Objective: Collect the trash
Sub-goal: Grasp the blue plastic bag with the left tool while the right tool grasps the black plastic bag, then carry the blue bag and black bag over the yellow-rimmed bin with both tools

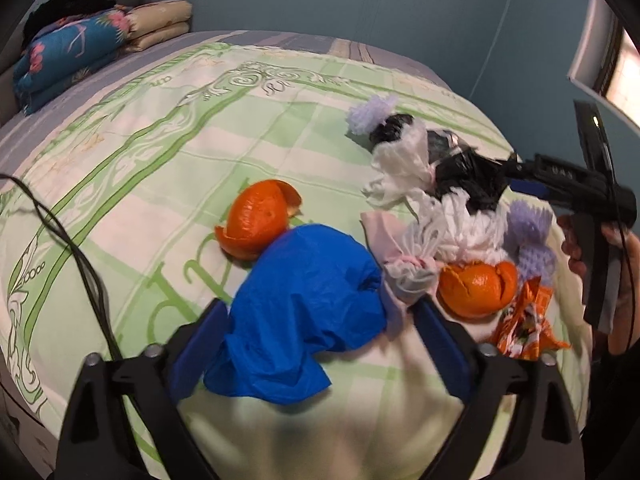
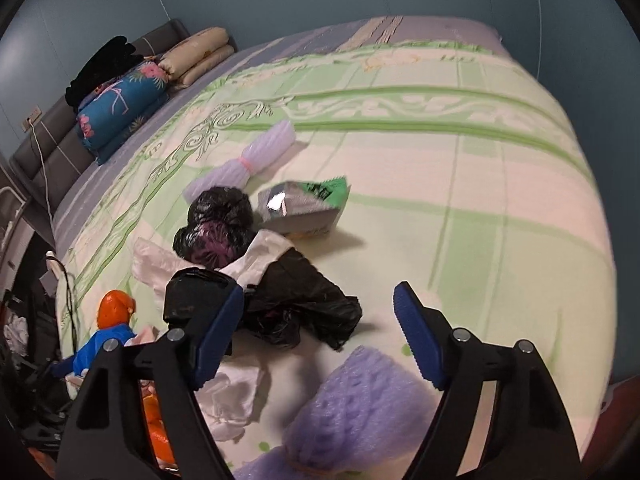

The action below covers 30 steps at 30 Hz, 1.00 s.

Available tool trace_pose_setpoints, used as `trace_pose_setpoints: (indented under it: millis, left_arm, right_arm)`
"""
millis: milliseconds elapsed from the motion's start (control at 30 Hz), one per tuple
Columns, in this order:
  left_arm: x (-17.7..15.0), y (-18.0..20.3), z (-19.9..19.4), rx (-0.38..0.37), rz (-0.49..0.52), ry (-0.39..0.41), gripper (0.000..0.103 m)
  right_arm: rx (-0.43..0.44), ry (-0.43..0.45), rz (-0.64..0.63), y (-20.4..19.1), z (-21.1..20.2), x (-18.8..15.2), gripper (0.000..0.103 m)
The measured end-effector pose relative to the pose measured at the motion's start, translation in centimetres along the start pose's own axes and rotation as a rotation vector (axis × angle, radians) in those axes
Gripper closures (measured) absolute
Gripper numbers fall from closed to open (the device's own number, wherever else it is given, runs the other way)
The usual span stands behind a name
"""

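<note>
Trash lies on a green-patterned bedspread [image 1: 168, 128]. My left gripper [image 1: 320, 306] is open, and a crumpled blue plastic bag [image 1: 304, 308] lies between its fingers. Beside the bag are an orange peel [image 1: 256, 220], white bags [image 1: 400, 164], a second peel [image 1: 476, 288], an orange snack wrapper [image 1: 524, 320] and purple foam net [image 1: 528, 232]. My right gripper [image 2: 320, 292] is open over a loose black bag [image 2: 304, 296], which lies against its left finger [image 2: 220, 332]. Behind sit a knotted black bag [image 2: 216, 224], a grey-green packet [image 2: 304, 208] and a foam net [image 2: 256, 156].
Folded blue floral quilt [image 1: 60, 56] and beige pillows [image 1: 160, 24] are stacked at the head of the bed. A black cable [image 1: 80, 256] runs across the bedspread's left edge. A large purple foam net [image 2: 360, 400] lies under the right gripper. Blue walls surround the bed.
</note>
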<state>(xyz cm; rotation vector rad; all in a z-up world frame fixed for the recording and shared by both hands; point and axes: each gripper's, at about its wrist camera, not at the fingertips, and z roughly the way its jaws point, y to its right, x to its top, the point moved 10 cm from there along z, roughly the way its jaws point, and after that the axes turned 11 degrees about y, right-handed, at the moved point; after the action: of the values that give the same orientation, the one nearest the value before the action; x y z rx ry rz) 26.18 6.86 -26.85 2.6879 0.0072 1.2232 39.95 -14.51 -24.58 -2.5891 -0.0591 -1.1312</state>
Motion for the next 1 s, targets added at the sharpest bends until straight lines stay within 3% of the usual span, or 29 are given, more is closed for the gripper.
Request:
trace_pose_setpoints:
  millis: [100,167,233,367,433,767,1000]
  left_arm:
    - [-0.5,0.4,0.5,-0.006,0.016,-0.023,0.031]
    - [-0.8,0.7,0.8,-0.011,0.031,-0.040,0.051]
    - [-1.1,0.7,1.0,-0.003,0.044,-0.048,0.068]
    - [-1.2,0.7,0.9,-0.028,0.024,-0.052,0.090]
    - [-1.0,0.6,0.7,-0.043,0.006,-0.043,0.094]
    - [1.2,0.2,-1.8,-0.137,-0.097,0.071,0.098]
    - [2.2,0.6,-4.2,-0.147,-0.083,0.157,0.099]
  right_arm:
    - [-0.003,0.000,-0.012,-0.2,0.2,-0.1,0.048]
    - [0.002,-0.010,-0.003,-0.1,0.3,-0.2,0.060]
    - [0.024,-0.031,0.024,-0.2,0.6,-0.6,0.082]
    - [0.062,-0.040,0.057,-0.5,0.5,-0.8,0.094]
    - [0.065,-0.015,0.058,-0.7,0.0,-0.5,0.099]
    - [0.121,0.122,0.019,-2.7,-5.1,2.6,0.100]
    - [0.132,0.202,0.003,-3.3,-8.6,4.2,0.100]
